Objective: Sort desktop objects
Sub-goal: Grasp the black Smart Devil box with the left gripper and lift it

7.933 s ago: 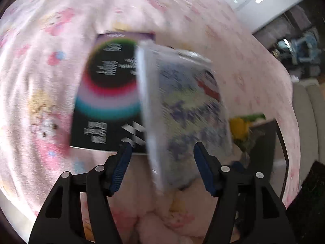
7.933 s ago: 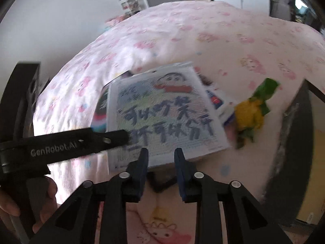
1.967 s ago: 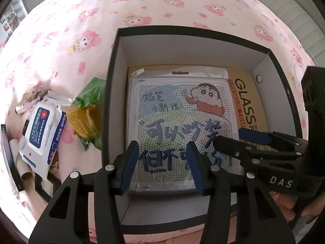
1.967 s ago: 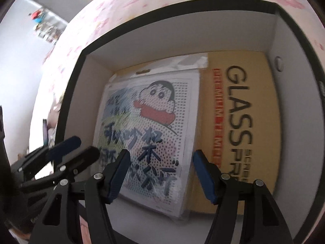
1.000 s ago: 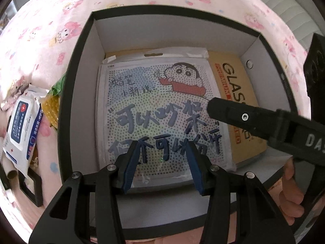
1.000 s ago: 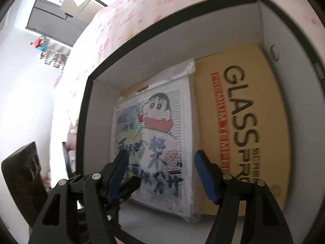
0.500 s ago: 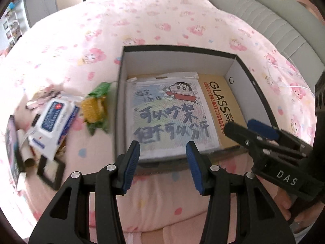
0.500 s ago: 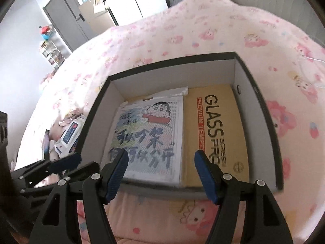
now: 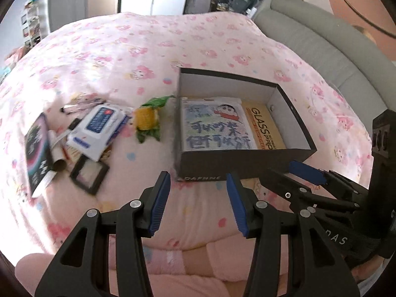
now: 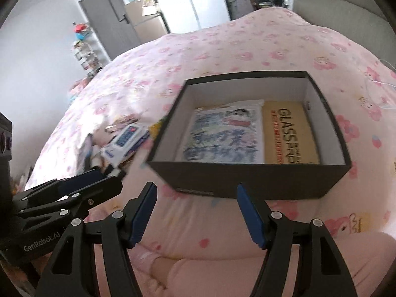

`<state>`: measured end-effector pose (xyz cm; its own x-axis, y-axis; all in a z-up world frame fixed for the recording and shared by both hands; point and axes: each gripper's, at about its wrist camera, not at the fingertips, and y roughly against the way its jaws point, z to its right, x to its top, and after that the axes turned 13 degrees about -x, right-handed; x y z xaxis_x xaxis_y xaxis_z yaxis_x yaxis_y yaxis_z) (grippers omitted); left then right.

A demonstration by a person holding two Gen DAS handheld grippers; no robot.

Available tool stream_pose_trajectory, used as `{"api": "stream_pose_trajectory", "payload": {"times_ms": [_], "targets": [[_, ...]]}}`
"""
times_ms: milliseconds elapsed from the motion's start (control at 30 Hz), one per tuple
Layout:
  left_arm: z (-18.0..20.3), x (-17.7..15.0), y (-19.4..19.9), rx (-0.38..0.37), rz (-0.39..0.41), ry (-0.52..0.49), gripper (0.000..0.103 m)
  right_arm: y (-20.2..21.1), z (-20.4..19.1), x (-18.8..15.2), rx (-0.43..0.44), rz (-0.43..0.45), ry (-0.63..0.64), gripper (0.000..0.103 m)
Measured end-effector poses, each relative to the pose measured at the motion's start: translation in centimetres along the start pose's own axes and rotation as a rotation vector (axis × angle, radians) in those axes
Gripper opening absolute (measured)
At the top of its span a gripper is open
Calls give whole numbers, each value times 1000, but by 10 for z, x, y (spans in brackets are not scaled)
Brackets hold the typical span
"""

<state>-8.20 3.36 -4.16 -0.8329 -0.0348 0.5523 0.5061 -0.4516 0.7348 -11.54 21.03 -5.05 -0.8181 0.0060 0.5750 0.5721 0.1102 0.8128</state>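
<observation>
A black box (image 9: 237,172) (image 10: 250,179) with white inner walls sits on the pink bed. Inside lie a cartoon bead-art packet (image 9: 214,126) (image 10: 222,136) and a tan "GLASS PRO" pack (image 9: 264,127) (image 10: 288,133), side by side. My left gripper (image 9: 198,205) hangs open and empty in front of the box. My right gripper (image 10: 195,214) is open and empty too, just short of the box's near wall. Left of the box lie a yellow corn toy (image 9: 147,118), a wet-wipes pack (image 9: 97,128) (image 10: 123,139), a black frame (image 9: 89,175) and a dark booklet (image 9: 37,146).
A paper tube (image 9: 58,159) and small bits lie in the pile on the left. A grey padded headboard (image 9: 334,47) runs along the right. Doors and shelves (image 10: 109,29) stand beyond the bed. Pink cartoon bedding (image 9: 128,49) covers everything around.
Both grippers have pulled back and up out of the box, leaving the bead-art packet lying inside. The box now looks smaller and farther away.
</observation>
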Motion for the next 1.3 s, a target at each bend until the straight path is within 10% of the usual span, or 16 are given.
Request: {"api": "stream_pose_trajectory", "payload": {"times_ms": [467, 900, 1300], "targets": [[-98, -23, 65, 87, 112, 186, 48, -21, -125, 1, 145, -7, 201, 65], [-247, -19, 92, 82, 172, 577, 48, -68, -242, 22, 239, -111, 352, 64], [-368, -31, 64, 75, 120, 809, 48, -159, -322, 21, 210, -257, 451, 64]]}}
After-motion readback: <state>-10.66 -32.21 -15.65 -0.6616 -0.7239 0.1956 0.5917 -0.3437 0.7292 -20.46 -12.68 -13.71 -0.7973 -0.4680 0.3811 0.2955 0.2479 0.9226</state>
